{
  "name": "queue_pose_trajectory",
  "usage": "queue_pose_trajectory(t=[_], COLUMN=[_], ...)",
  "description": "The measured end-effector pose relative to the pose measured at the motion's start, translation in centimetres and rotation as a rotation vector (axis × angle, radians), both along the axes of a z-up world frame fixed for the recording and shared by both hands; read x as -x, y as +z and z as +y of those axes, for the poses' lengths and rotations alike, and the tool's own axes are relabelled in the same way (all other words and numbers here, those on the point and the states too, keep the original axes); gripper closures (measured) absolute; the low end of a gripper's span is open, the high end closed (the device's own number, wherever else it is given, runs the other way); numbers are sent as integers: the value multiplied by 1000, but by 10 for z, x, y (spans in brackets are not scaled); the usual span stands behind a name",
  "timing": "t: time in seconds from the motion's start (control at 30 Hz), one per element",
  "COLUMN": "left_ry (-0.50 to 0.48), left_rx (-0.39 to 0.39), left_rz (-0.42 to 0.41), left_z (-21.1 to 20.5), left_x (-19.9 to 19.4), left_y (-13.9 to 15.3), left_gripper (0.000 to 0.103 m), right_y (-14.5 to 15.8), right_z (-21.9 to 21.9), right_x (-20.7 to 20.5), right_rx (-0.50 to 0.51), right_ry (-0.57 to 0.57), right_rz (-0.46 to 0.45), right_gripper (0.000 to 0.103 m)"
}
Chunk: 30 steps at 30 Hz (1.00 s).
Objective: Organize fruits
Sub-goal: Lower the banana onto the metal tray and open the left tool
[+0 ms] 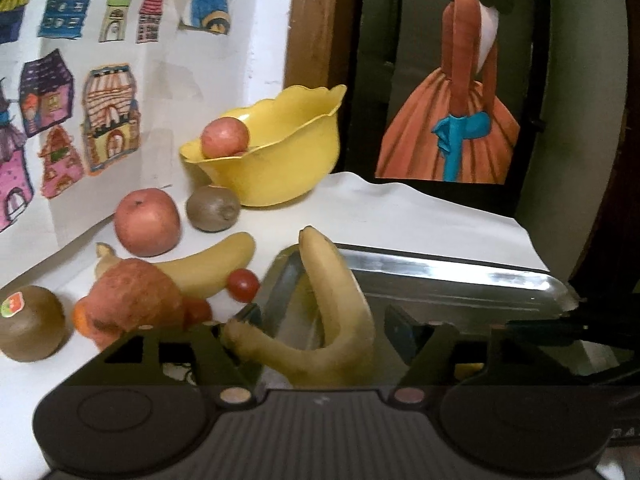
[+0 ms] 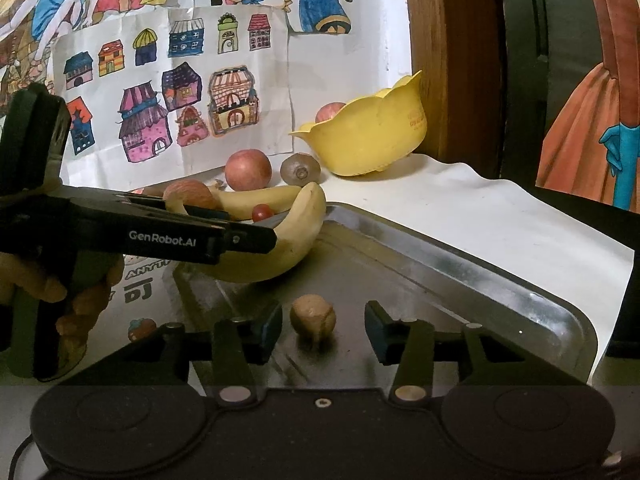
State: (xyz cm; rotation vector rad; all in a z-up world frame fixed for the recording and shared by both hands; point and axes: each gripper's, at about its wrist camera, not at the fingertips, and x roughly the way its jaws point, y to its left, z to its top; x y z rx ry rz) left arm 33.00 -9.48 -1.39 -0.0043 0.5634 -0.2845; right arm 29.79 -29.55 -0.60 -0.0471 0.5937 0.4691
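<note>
A yellow banana stands curve-down in the near left corner of a steel tray, its tip leaning at the rim. My left gripper is open wide around it: the stem touches the left finger, and a thin gap shows at the right finger. From the right wrist view the left gripper reaches in from the left over the banana. My right gripper is open low over the tray, with a small brown round fruit lying between its fingers, untouched.
On the white cloth left of the tray lie a second banana, a cherry tomato, an apple, two kiwis and a rough orange-red fruit. A yellow bowl holds an apple. A hand holds the left gripper.
</note>
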Motion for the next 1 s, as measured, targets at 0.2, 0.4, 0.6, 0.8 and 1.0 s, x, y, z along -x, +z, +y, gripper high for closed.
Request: queue_pose_trajectory(t=[0.2,0.4,0.6,0.8,1.0], left_ry=[22,45,63,85,110], left_rx=[-5,-13,-4,60,97], left_rz=[5,-1,-29,-76,-135], left_z=[9,16,25,44,69], left_x=[0,2,12,33,67], left_y=[-7,-9,-5,10,31], left_gripper=[19,15,7,0,0], right_y=[-1,0,4,17,36], right_z=[5,9,13,18,34], right_x=[4,6,11,29,57], right_rx=[11,20,21,-3,3], right_ry=[5,12,9,4,18], right_rz=[0,-6,-17,-81,-171], right_gripper=[51,49,45,34,18])
